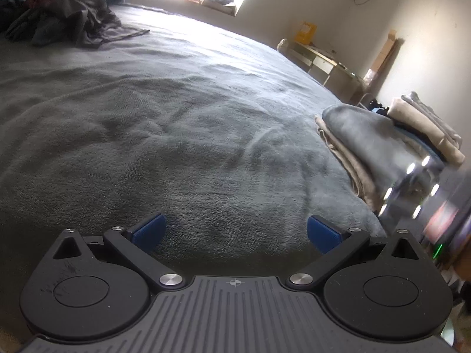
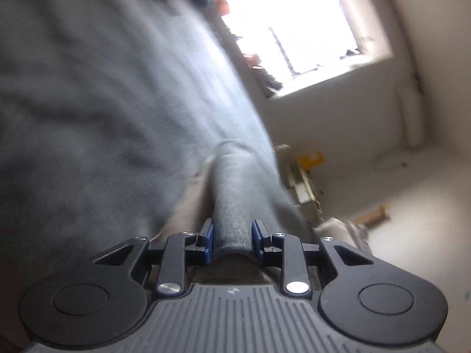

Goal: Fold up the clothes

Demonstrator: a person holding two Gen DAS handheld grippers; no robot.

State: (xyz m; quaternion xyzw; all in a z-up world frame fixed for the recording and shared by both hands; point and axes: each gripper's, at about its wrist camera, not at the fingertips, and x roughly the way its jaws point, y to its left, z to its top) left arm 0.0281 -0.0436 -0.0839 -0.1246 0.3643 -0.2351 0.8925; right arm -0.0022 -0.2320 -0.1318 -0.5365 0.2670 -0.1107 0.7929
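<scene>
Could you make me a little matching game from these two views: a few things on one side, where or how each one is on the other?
Things:
1. left gripper
2. right gripper
3. crumpled dark clothes
4. folded stack

States:
A. heaped at the bed's far left
B. fingers wide apart, empty
C. piled at the bed's right edge
D. closed on a grey folded garment

Pairs: 1-B, 2-D, 3-A, 4-C
</scene>
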